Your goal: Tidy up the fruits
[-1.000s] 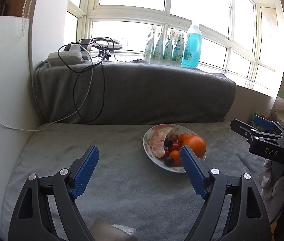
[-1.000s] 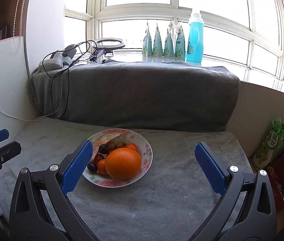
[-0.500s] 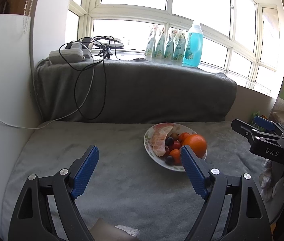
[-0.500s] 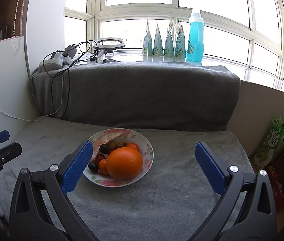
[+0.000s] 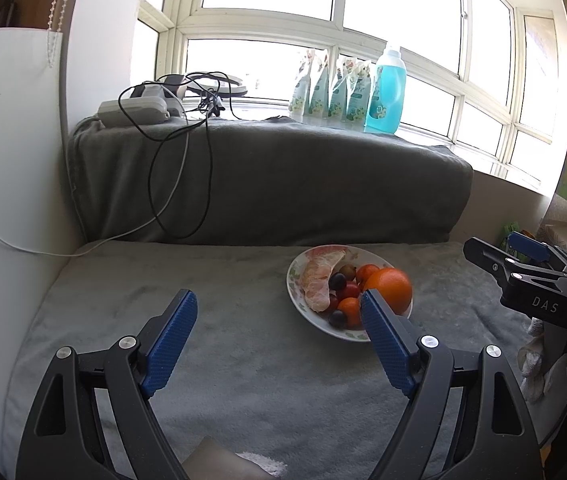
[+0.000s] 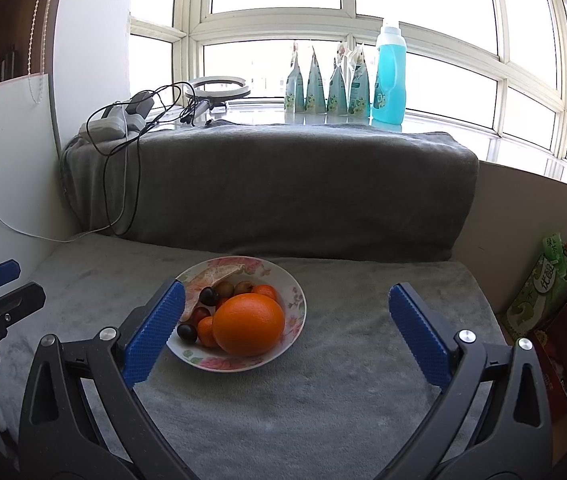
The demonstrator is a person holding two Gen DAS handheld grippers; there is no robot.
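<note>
Grey blanket (image 6: 323,392): covered the counter and the raised ledge behind it; soft pile, so I judged that fruit set down on it could roll or sink unevenly.
Window sill: carried a blue bottle (image 6: 390,76) and a tangle of cables (image 5: 179,128), well apart from the fruit and unlikely to interfere.
Plate (image 6: 293,312): a shallow floral dish resting on the blanket, piled with fruit; a sideways knock from a finger could have tipped it or slid it on the cloth.
Right gripper (image 6: 283,328): fingers wide apart and empty, hovering near the plate, its left pad just beside the rim.
Left gripper (image 5: 275,336): likewise spread and holding nothing, the plate ahead and to its right.
Orange (image 6: 249,330): largest fruit, at the plate's near edge; round and smooth, it could have slipped from the pads.
Pomelo segment (image 5: 317,280): soft, easily crushed.
Dark grapes (image 6: 208,296): small; lifting the orange might have sent them rolling off.
</note>
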